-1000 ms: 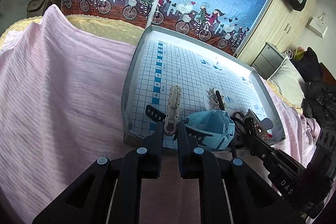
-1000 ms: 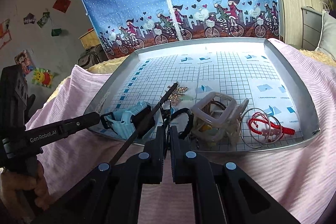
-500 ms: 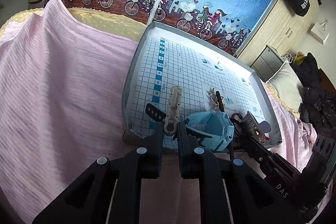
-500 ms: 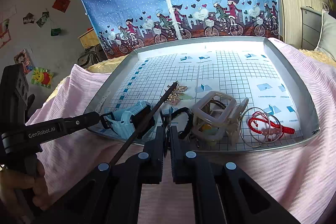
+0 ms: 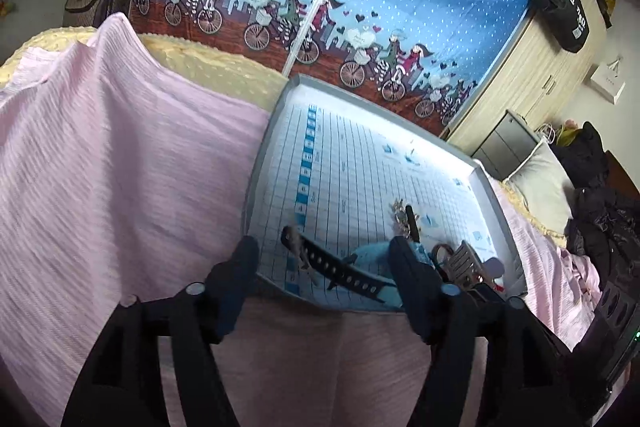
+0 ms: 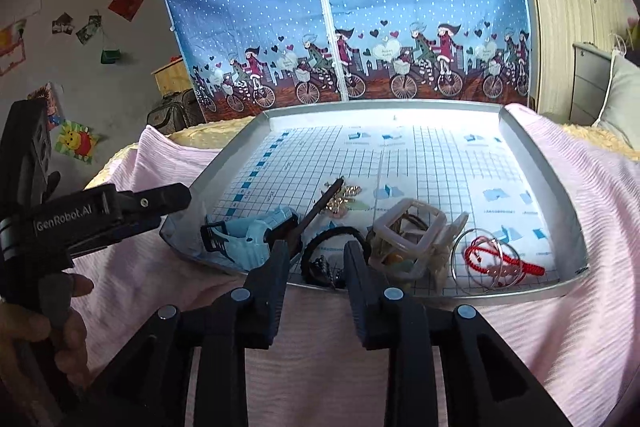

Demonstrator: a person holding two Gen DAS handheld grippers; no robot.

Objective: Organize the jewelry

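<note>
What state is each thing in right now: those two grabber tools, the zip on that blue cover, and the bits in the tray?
Left gripper: jaws open, holding nothing.
Right gripper: jaws open, holding nothing.
Blue wardrobe cover: zip undone at the top, closed lower down.
Light blue watch: lying in the tray, strap unbuckled.
Black hair tie: lying loose between the right jaws.
Red cord bracelet: lying flat inside wire hoops.
Tray: resting on pink bedding.

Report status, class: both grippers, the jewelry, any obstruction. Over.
Left gripper open, empty. Right gripper open, empty, at the tray's near edge. Jewelry heaped along that edge: blue watch, red bracelet. Black hair tie ahead between the right fingers.
</note>
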